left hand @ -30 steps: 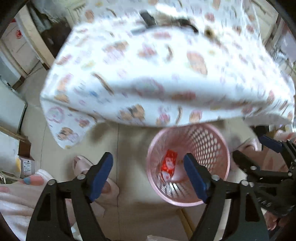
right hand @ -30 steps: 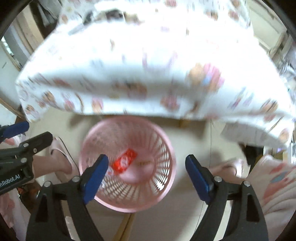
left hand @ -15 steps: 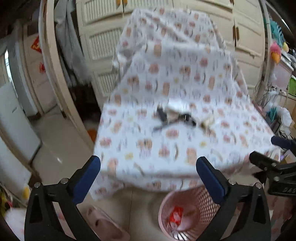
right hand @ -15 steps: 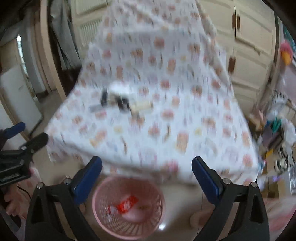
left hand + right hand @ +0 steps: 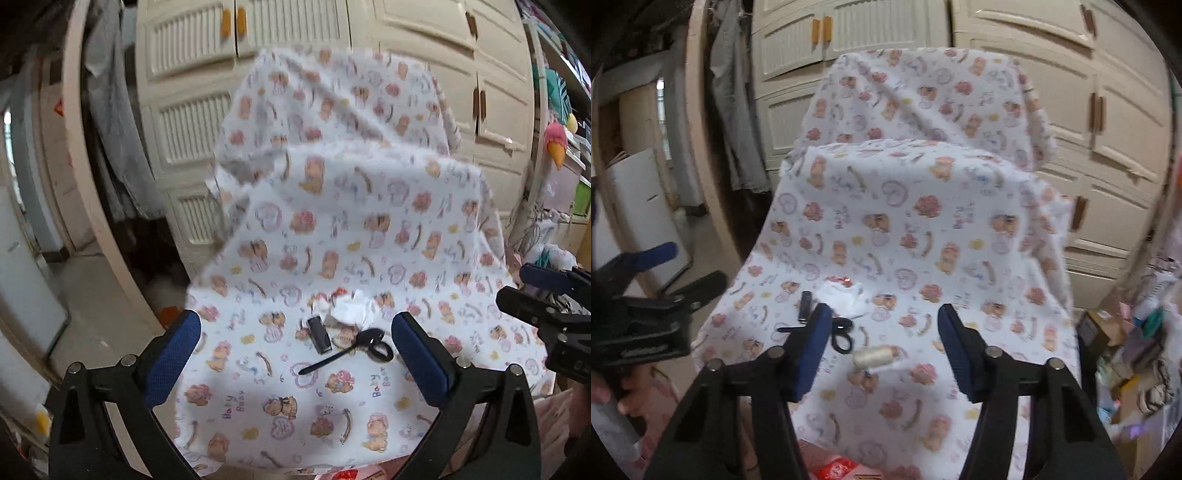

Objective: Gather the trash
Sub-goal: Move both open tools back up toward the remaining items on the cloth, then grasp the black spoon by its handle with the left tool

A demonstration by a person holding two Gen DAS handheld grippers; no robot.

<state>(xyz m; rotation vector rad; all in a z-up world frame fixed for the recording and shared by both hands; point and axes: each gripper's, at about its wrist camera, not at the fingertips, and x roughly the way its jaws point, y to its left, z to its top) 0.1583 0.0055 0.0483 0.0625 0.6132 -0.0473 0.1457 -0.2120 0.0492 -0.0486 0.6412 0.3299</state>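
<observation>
Trash, a crumpled white tissue point(image 5: 351, 311), is seen on the bear-print cloth point(image 5: 369, 229), touching a small black box point(image 5: 320, 334) and just beside scissors point(image 5: 376, 345); a thread spool point(image 5: 873, 356) is set nearer. Both the left gripper point(image 5: 295, 354) and right gripper point(image 5: 882, 347) are held spread wide and empty, aimed at the clutter, probably so one piece can be picked out.

- Left wrist view: looks forward between the left gripper point(image 5: 295, 358) fingers, angled down over the patterned cloth point(image 5: 351, 229), at moderate range.
- Right wrist view: same heading from the right gripper point(image 5: 882, 350).
- Shared: cloth, crumpled tissue point(image 5: 351, 312), scissors point(image 5: 842, 334), cupboard doors point(image 5: 1108, 110).
</observation>
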